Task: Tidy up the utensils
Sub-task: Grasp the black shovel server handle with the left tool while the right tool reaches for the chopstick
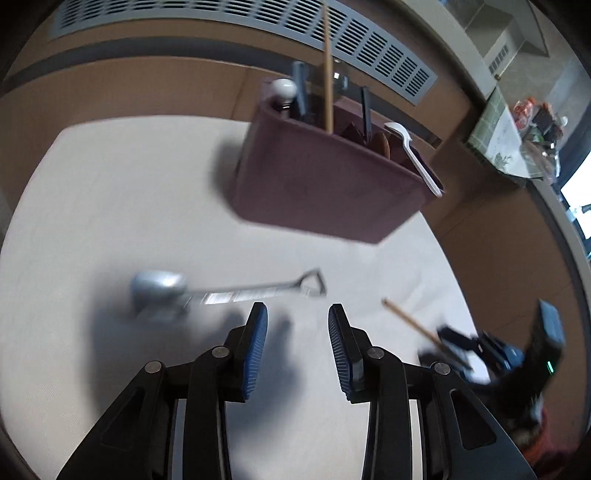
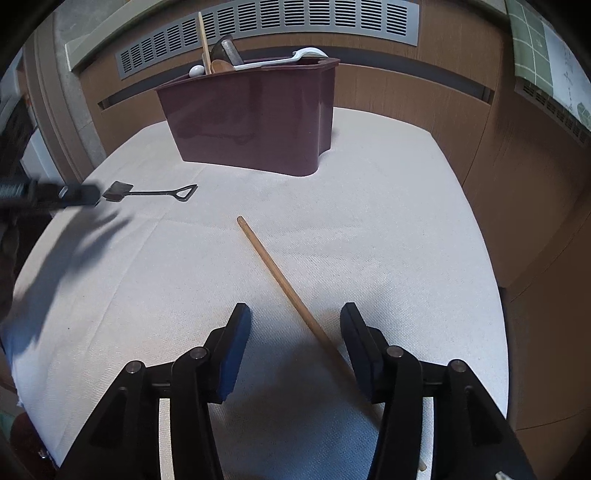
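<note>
- Wooden chopstick [image 2: 280,284] flat on the white cloth [image 2: 388,229], running diagonally between the spread fingers of the right gripper [image 2: 295,347]; closer to the right-hand pad, contact not clear; nothing clamped.
- Shovel-shaped metal spoon [image 2: 147,192] flat on the cloth off to the left, triangular handle loop toward the maroon caddy [image 2: 255,118], well apart from the chopstick.
- Left gripper [image 1: 297,345] spread wide and holding nothing, fingers hovering just short of the spoon [image 1: 221,290].
- Seen only from the left wrist: spoon bowl blurred and rounded, right gripper entering at lower right over the chopstick [image 1: 410,321], cluttered counter [image 1: 517,140] beyond.
- Seen only from the right wrist: full length of the chopstick, left gripper [image 2: 96,192] as a blurred dark shape at the spoon's blade, its shadow across the cloth.
- Caddy upright at the far side of the cloth, ahead of the slatted vent [image 2: 295,18].
- Inside the caddy: one upright chopstick [image 1: 328,74], a white plastic spoon [image 1: 413,155] leaning over the rim, a brown wooden spoon bowl [image 2: 221,66], dark-handled utensils [image 1: 299,90], a round white knob [image 1: 282,88]; compartments not distinguishable.
</note>
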Demonstrator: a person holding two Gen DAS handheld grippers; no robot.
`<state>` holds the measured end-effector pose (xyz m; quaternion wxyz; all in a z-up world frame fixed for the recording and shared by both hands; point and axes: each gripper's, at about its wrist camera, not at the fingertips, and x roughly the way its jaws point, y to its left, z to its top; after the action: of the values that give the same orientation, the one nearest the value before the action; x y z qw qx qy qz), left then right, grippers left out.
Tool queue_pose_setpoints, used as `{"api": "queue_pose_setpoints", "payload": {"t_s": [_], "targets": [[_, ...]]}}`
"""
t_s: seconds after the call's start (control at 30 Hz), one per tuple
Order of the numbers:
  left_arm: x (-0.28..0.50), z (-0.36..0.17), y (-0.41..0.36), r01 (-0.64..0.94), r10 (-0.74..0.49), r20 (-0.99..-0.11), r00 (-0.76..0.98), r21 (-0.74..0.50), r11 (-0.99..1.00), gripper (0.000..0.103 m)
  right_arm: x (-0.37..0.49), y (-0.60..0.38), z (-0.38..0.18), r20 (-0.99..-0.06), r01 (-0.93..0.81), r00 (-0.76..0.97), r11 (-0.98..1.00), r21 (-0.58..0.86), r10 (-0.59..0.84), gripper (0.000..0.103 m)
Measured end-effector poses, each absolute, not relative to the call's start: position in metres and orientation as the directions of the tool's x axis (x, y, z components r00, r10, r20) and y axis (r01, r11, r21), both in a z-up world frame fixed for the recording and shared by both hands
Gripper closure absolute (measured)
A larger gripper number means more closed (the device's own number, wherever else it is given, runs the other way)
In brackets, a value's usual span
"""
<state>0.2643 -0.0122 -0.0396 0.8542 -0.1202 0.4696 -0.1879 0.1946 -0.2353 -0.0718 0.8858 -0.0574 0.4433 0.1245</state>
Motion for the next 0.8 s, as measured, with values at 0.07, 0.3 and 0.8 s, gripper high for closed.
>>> {"api": "queue_pose_setpoints", "payload": {"t_s": [0.07, 0.3, 0.8], "targets": [[0.286, -0.043, -0.034, 0.216, -0.397, -0.768, 0.503, -0.333, 0.918, 0.067, 0.192, -0.237, -0.072, -0.797, -0.261, 0.581, 0.965, 0.010, 0.165, 0.054], [0.322, -0.067, -0.065, 0.259, -0.397, -0.820, 0.413, -0.312, 0.914, 0.068, 0.187, -0.248, -0.070, -0.785, -0.236, 0.589, 0.970, 0.059, 0.191, 0.056], [0.193, -0.057, 0.020, 0.281, -0.377, -0.841, 0.389, -0.282, 0.917, 0.067, 0.185, -0.238, -0.070, -0.797, -0.270, 0.581, 0.963, 0.002, 0.164, 0.046]]}}
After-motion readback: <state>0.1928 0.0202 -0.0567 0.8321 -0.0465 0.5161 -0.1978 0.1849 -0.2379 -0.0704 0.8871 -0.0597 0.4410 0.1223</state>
